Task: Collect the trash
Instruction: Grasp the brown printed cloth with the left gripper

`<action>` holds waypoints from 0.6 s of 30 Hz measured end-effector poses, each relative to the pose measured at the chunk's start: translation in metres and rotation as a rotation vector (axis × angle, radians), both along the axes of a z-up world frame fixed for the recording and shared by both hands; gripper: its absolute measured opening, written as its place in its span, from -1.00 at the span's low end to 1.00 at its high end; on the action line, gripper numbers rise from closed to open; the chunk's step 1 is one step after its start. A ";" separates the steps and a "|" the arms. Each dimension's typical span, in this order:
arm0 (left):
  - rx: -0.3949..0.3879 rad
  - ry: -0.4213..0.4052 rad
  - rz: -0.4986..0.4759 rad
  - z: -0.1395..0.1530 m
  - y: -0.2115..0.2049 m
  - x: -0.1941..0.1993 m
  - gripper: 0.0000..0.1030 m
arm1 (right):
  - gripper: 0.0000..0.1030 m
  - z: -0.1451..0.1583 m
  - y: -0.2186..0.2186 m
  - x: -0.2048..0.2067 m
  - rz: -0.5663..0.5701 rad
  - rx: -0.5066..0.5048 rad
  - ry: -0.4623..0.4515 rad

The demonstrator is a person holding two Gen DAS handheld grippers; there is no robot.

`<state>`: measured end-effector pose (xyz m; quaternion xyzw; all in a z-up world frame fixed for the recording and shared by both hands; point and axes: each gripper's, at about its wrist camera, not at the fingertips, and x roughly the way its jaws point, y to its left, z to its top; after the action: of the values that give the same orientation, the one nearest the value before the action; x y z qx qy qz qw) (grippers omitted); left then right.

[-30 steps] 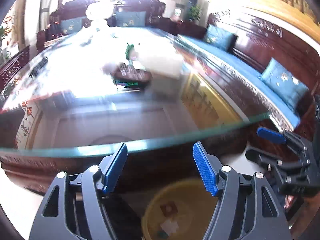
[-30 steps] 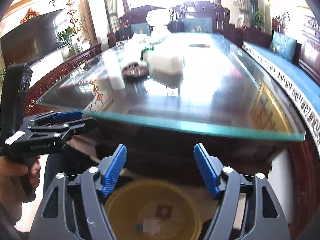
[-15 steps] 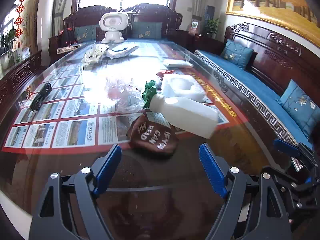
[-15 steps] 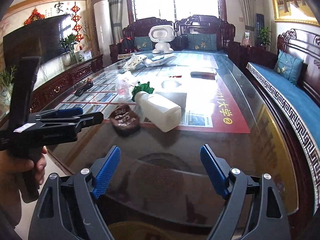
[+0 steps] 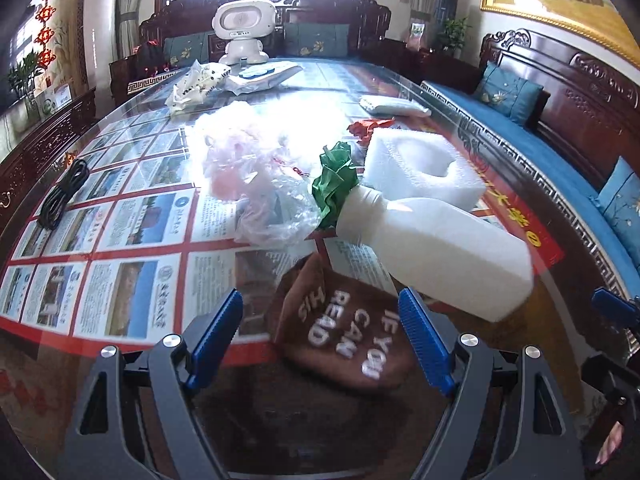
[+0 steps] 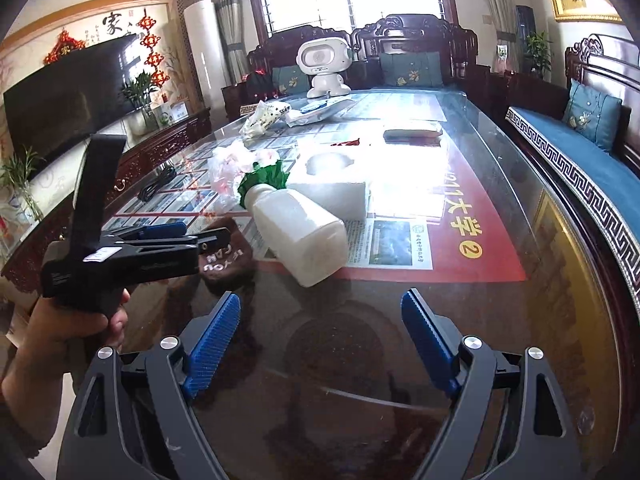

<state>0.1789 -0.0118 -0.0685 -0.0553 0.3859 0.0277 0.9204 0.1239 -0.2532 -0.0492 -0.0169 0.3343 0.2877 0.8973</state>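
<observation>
Jaws of both grippers stood released and empty: left gripper (image 5: 322, 338) over the brown pouch (image 5: 344, 332), right gripper (image 6: 320, 338) over bare worktop (image 6: 500, 248). Bottle (image 5: 434, 250) lay sideways, touching pouch, beside foam block (image 5: 420, 170) and plastic bag (image 5: 256, 184).

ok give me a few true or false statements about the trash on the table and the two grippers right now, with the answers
1. The white plastic bottle lies on its side on the glass table. True.
2. The left gripper is shut on the brown pouch. False: its jaws are wide open, with the pouch in line between them, and it holds nothing.
3. Crumpled green paper sits at the bottle's neck. True.
4. The white foam block stands nearer the grippers than the bottle. False: it lies beyond the bottle.
5. The right gripper holds the clear plastic bag. False: it is open and empty; the bag lies far off by the green paper.
</observation>
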 end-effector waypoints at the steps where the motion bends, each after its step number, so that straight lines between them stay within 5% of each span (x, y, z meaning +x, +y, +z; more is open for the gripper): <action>1: 0.003 0.018 -0.008 -0.002 -0.002 0.006 0.55 | 0.56 -0.001 -0.001 0.002 -0.002 0.004 0.003; 6: -0.040 0.073 -0.023 -0.010 -0.003 0.013 0.40 | 0.56 -0.004 -0.005 0.006 -0.003 0.008 0.006; 10: -0.008 0.072 -0.009 -0.010 0.000 0.011 -0.43 | 0.56 -0.004 -0.005 0.010 -0.005 0.002 0.010; 13: -0.034 0.077 -0.009 -0.009 0.009 0.010 -0.69 | 0.56 -0.004 -0.003 0.011 -0.001 0.001 0.012; 18: -0.070 0.067 -0.008 -0.007 0.015 0.006 -0.74 | 0.55 -0.004 0.003 0.012 0.005 0.004 0.012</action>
<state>0.1854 0.0030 -0.0759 -0.0849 0.4175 0.0121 0.9046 0.1364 -0.2499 -0.0527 -0.0142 0.3392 0.2908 0.8945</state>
